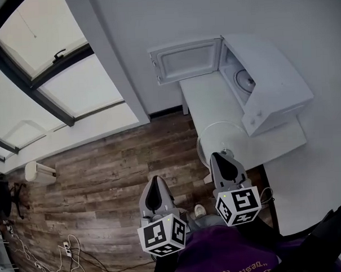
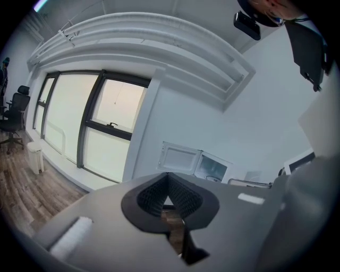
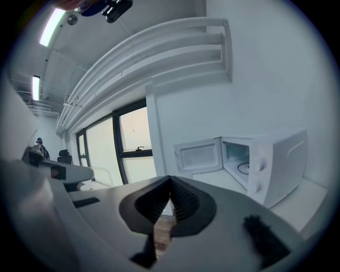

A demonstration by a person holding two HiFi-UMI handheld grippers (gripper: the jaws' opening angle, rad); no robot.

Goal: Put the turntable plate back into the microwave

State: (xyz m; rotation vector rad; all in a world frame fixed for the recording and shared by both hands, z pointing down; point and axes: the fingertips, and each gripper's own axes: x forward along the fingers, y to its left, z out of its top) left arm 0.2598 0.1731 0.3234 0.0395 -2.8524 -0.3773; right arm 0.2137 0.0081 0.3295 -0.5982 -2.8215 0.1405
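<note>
Head view: microwave [image 1: 270, 83] sits far right on the white table [image 1: 205, 97], door open. A round pale disc, probably the turntable plate [image 1: 221, 137], lies on the table's near end, outside the oven. Left gripper [image 1: 155, 181] and right gripper [image 1: 221, 157] are on its near side.
Left gripper view: jaws together, empty.
Right gripper view: jaws together, empty.

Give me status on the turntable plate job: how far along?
Done: the door of the white microwave stands open. In hand: nothing. The left tongs and right tongs are both shut and empty. Left: the whole move. The round clear turntable plate lies on the white table in front of the microwave, not yet picked up or set inside.
</note>
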